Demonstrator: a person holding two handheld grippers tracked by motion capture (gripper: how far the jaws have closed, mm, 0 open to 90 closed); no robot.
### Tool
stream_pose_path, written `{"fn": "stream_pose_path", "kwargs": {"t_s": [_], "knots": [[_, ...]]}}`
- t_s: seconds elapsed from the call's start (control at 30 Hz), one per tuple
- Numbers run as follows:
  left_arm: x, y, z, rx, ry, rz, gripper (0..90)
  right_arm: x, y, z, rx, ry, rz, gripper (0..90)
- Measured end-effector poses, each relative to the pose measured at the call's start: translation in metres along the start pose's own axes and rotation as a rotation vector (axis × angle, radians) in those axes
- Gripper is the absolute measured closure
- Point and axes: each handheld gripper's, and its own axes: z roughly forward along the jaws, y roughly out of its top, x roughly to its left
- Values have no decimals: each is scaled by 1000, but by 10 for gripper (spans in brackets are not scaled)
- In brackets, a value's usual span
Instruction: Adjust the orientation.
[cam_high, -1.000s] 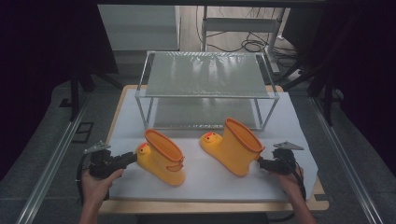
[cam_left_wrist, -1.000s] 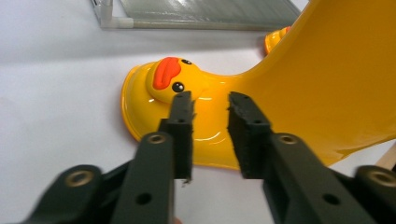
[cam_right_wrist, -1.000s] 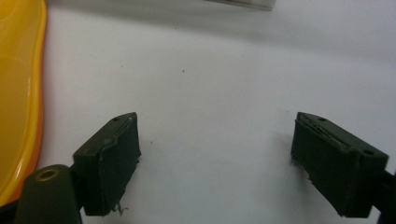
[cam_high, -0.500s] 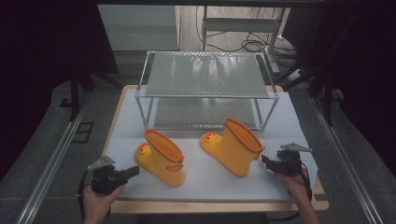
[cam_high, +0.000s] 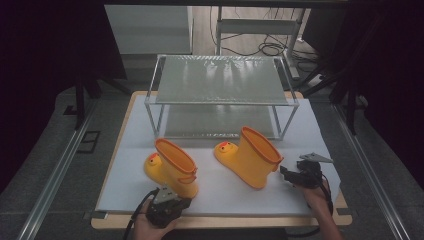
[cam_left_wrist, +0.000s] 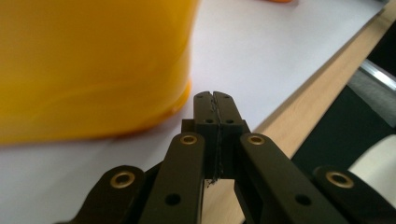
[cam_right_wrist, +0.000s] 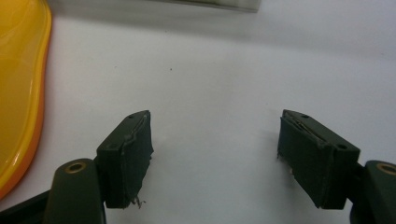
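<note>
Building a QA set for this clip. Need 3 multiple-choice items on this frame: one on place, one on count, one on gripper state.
1. Where do the yellow boots stand?
A. on the white mat in front of the rack
B. on the rack's top shelf
C. on the floor

2. How many boots are there?
A. one
B. two
C. three

3. How do the grippers stand?
A. both open
B. both shut
C. left shut, right open

Key: 1 A, both boots sit on the white mat, nearer the person than the wire rack. 2 B, a second boot stands right of the first. 3 C, the left gripper has its jaws pressed together, while the right gripper shows a wide gap with nothing in it.
</note>
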Motion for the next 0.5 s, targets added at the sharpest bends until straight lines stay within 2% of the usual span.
{"fn": "stream_pose_path", "kwargs": {"t_s": [0.13,0.23,0.5], "knots": [[-5,11,9,-28,43,15,900,0,-1,0,-4,-3,-2,264],[-7,21,13,-69,87,21,900,1,-1,0,-3,-6,-8,263],[-9,22,16,-110,109,0,900,1,-1,0,-4,-11,-12,263]]}}
